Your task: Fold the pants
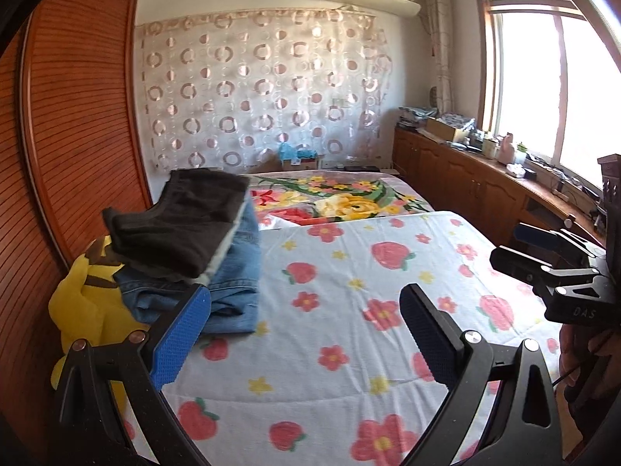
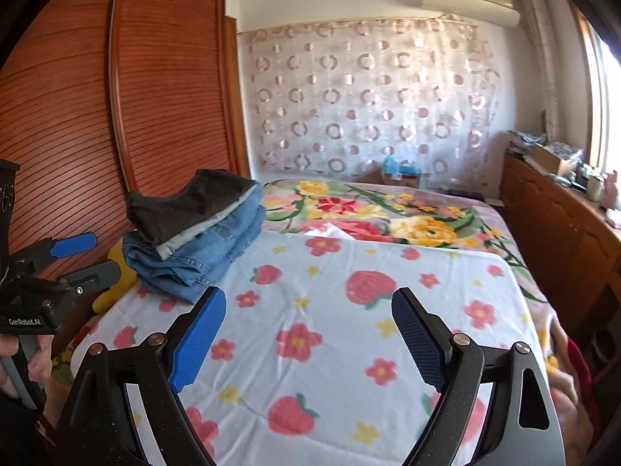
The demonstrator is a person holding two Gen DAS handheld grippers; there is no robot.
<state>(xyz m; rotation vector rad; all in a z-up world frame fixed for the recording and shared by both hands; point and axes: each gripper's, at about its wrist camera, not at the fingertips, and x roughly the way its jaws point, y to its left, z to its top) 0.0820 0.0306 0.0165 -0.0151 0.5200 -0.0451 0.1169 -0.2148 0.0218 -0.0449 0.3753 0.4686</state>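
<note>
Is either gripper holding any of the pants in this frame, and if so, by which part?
Nothing is held. The left gripper and right gripper are both open above the strawberry sheet; the folded pants stack sits untouched.

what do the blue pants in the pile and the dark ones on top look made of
Blue pants: denim by the look, faded matte blue with stitched seams and stiff, thick folds. Dark pants: probably a soft knit or fleece, matte, without shine, with a slightly fuzzy surface; the exact fabric cannot be told.
</note>
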